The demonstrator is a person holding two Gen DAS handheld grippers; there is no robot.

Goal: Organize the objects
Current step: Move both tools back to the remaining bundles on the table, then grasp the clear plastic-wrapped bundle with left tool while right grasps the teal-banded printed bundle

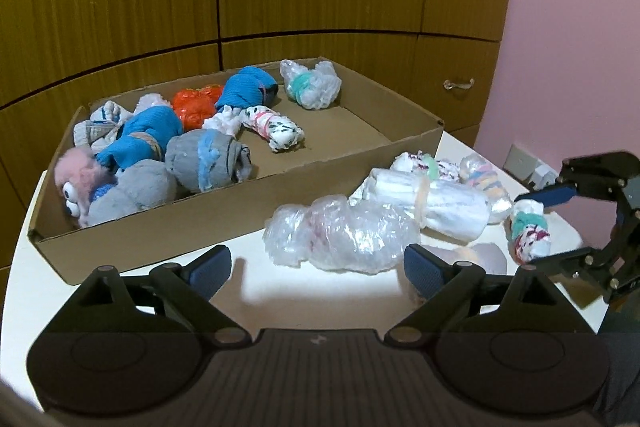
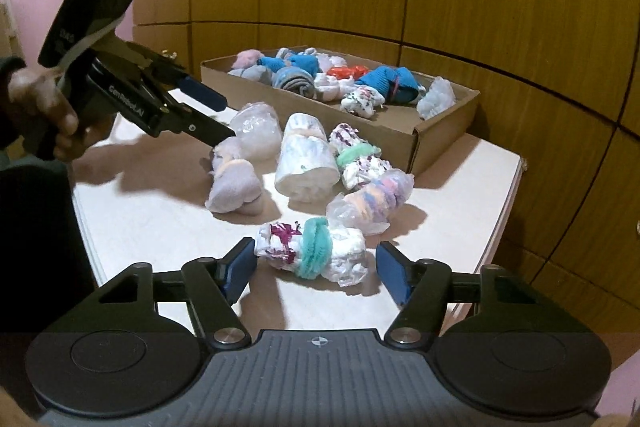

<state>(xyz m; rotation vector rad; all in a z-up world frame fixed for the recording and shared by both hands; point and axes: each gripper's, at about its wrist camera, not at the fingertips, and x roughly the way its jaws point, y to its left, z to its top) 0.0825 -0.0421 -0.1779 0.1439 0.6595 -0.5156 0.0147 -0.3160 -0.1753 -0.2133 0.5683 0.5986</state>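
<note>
The right gripper (image 2: 316, 273) is open around the teal-banded roll (image 2: 312, 254), which lies on the table (image 2: 160, 227) in front of the box (image 2: 440, 143); only one pad seems to touch it. Close on the middle, near the band, so it does not slip. The left gripper (image 1: 318, 267) is open too, before the clear-wrapped roll (image 1: 340, 237) beside the box, holding nothing.

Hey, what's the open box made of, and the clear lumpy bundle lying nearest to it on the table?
The box looks like plain brown cardboard: matte, with raw cut edges and folded corner flaps. The clear bundle seems to be thin plastic film, probably a bag wadded up: glossy, crinkled, see-through, with highlights on its folds. What is inside cannot be told.
</note>
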